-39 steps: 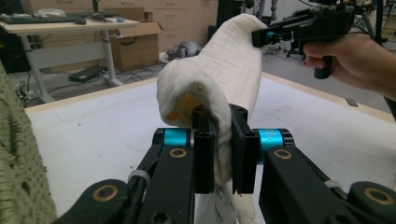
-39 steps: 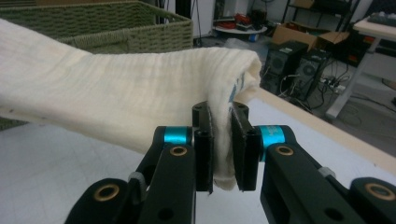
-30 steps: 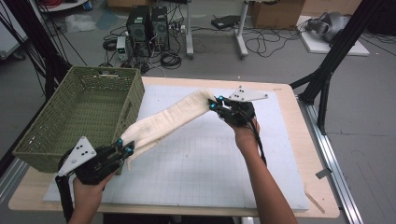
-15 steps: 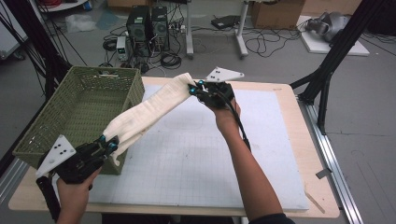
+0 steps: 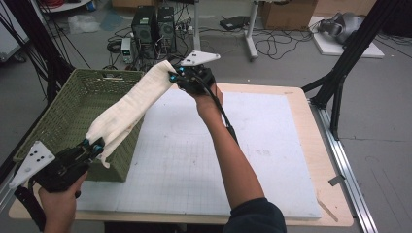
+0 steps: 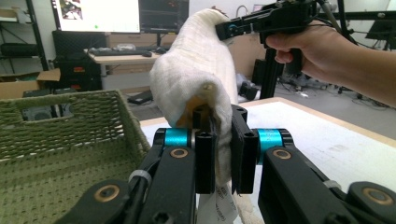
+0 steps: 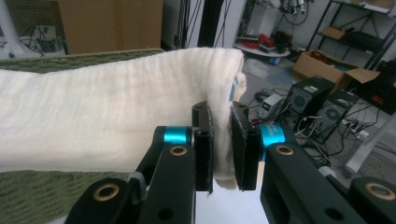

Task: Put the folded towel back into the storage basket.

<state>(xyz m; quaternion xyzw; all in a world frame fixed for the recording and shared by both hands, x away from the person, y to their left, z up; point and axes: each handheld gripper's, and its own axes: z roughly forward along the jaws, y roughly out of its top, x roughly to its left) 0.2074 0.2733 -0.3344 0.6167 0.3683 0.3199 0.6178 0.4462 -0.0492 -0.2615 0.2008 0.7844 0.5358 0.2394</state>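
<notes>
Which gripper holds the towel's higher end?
The right gripper, clamping the towel beyond the basket's far corner; the left gripper holds the lower near end.

Between both pairs of matt black plastic jaws stretches a cream, softly ribbed cloth towel (image 5: 127, 106). Beside the left pair sits a rough, green woven basket (image 5: 58, 121). Below lies a matt white gridded mat (image 5: 194, 160) on a pale wooden worktop (image 5: 335, 204).

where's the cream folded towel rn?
High view, left of centre: the cream folded towel is off the table, stretched between the left gripper and right gripper, over the green woven basket's right rim.
</notes>
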